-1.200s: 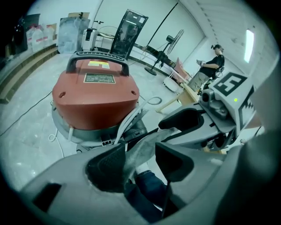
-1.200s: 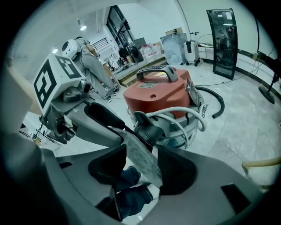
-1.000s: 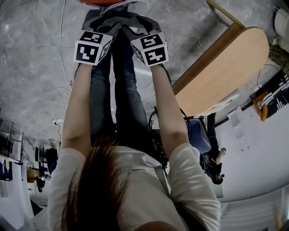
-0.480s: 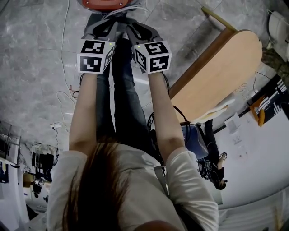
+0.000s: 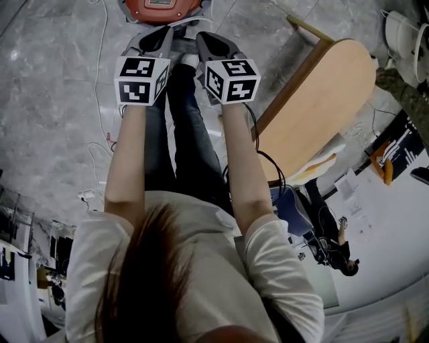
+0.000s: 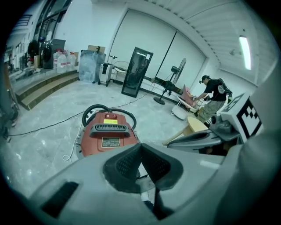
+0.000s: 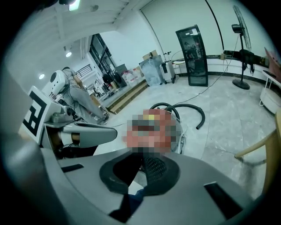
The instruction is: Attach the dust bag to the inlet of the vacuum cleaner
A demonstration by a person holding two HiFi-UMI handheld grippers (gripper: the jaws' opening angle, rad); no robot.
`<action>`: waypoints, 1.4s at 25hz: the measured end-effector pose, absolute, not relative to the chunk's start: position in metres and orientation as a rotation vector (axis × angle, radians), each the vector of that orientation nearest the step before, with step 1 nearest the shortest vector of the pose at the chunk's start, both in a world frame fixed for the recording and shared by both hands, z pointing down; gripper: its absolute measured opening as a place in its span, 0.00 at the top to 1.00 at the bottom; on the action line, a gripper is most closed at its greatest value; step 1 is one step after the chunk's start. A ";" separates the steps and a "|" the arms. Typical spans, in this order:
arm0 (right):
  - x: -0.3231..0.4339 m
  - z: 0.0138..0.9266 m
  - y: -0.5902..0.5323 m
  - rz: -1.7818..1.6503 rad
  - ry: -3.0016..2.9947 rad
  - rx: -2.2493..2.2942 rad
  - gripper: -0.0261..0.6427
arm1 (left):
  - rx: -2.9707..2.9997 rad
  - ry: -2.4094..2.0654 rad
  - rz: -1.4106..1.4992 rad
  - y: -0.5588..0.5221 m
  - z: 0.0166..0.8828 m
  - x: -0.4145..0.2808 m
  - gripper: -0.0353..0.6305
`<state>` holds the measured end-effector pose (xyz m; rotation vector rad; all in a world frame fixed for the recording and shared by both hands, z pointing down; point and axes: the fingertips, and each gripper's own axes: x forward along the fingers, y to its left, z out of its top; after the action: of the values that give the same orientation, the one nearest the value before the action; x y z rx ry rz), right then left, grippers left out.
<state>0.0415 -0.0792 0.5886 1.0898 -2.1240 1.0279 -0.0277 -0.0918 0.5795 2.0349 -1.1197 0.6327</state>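
- Left gripper (image 5: 161, 37) is sitting clenched: in the left gripper view the two dark ribbed pads (image 6: 127, 162) are meeting with nothing pinched between them.
- Right gripper (image 5: 211, 40) is clenched too, its pads (image 7: 153, 167) pressing together on nothing in the right gripper view.
- Both sets of jaws have just been closing. A second ago in the head view they were splayed wide, half a second ago they were narrower, and now each pair is drawn into one point.
- The grippers are being held side by side, close but apart, both aimed forward and down at the floor (image 5: 53, 100).
- The marker cubes (image 5: 141, 80) are showing a bit lower in the head view than before, and the forearms are stretching out straighter.
- The red vacuum cleaner (image 5: 159, 8) is standing on the floor just ahead of both gripper tips, centred between them.
- More of it is showing now: earlier only a red sliver at the top edge, now the lid and its label.
- In the left gripper view the vacuum cleaner (image 6: 107, 136) is sitting right beyond the pads, its black hose (image 6: 94, 107) looping behind it.
- A wooden table (image 5: 322, 100) is standing off to the right of the right gripper, well apart.
- A white cable (image 5: 100, 74) is trailing on the floor left of the left gripper.
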 end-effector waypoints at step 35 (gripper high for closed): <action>0.079 0.247 -0.111 0.587 -2.412 1.244 0.96 | 2.276 -1.344 0.503 -0.116 0.278 -0.033 0.92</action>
<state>0.0785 -0.1112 0.2466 1.2437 -2.4119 0.5866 -0.0333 -0.1156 0.2779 2.2756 -1.3442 0.5026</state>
